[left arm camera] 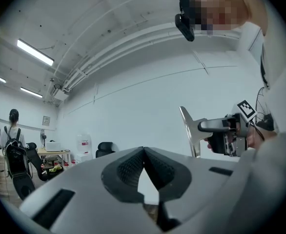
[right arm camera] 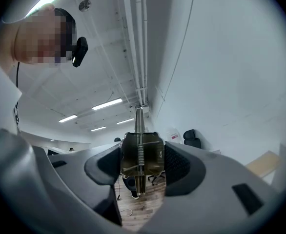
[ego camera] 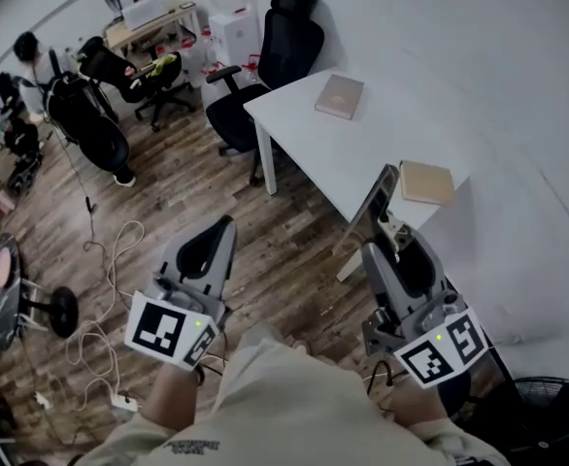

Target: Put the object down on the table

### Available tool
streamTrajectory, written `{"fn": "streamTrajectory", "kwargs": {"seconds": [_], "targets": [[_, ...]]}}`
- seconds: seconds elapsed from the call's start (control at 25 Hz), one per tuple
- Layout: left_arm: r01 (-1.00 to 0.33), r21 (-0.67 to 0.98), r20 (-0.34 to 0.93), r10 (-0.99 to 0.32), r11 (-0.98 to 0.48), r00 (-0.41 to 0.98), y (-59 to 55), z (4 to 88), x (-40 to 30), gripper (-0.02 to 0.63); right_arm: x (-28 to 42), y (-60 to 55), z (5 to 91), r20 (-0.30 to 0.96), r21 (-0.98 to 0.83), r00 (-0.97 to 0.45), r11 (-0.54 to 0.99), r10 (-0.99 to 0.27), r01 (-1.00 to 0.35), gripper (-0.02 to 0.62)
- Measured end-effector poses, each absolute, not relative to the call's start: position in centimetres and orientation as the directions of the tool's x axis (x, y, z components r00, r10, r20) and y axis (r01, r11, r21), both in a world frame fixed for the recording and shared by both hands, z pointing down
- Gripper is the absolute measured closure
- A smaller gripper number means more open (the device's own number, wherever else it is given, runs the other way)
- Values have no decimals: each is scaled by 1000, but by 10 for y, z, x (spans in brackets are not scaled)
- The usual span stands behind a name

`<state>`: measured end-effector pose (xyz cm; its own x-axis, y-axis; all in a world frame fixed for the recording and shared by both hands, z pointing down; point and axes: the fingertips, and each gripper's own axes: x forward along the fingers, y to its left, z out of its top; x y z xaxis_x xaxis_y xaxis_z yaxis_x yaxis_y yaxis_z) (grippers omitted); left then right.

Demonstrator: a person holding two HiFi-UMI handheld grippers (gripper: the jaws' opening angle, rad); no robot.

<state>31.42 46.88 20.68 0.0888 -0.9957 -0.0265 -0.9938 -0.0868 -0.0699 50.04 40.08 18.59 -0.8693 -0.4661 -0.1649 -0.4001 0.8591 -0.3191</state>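
My right gripper (ego camera: 380, 252) is shut on a flat board with a metal spring clip (ego camera: 374, 207). I hold the board edge-on in the air, just off the near corner of the white table (ego camera: 314, 144). In the right gripper view the clip (right arm camera: 141, 152) sits squeezed between the two dark pads (right arm camera: 178, 164), and the board's thin edge sticks up past them. The left gripper view shows the board as a silvery blade (left arm camera: 189, 130) ahead of the right gripper (left arm camera: 216, 126). My left gripper (ego camera: 228, 225) hovers over the wooden floor, jaws shut (left arm camera: 144, 151) with nothing in them.
A brown book (ego camera: 340, 96) lies at the table's far end and a tan one (ego camera: 426, 183) near its front corner. A black office chair (ego camera: 275, 56) stands behind the table. Cables (ego camera: 100, 309) trail over the floor at left. A fan (ego camera: 547, 416) sits at bottom right.
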Motion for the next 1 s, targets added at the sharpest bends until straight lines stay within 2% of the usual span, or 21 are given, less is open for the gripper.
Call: {"fn": "streamTrajectory", "kwargs": {"seconds": [0.24, 0.44, 0.72, 1.0], "targets": [[-996, -65, -13, -998, -68, 69, 454, 218, 329, 584, 516, 380, 199, -142, -324, -878, 860, -457, -395, 353], [-993, -96, 6, -998, -68, 67, 444, 221, 331, 584, 515, 369, 191, -177, -375, -886, 861, -430, -343, 353], [-994, -91, 18, -998, -59, 58, 410, 232, 311, 584, 493, 330, 209, -138, -389, -896, 855, -422, -343, 353], [-985, -157, 50, -996, -74, 67, 369, 241, 282, 584, 444, 289, 220, -102, -418, -901, 840, -423, -347, 353]]}}
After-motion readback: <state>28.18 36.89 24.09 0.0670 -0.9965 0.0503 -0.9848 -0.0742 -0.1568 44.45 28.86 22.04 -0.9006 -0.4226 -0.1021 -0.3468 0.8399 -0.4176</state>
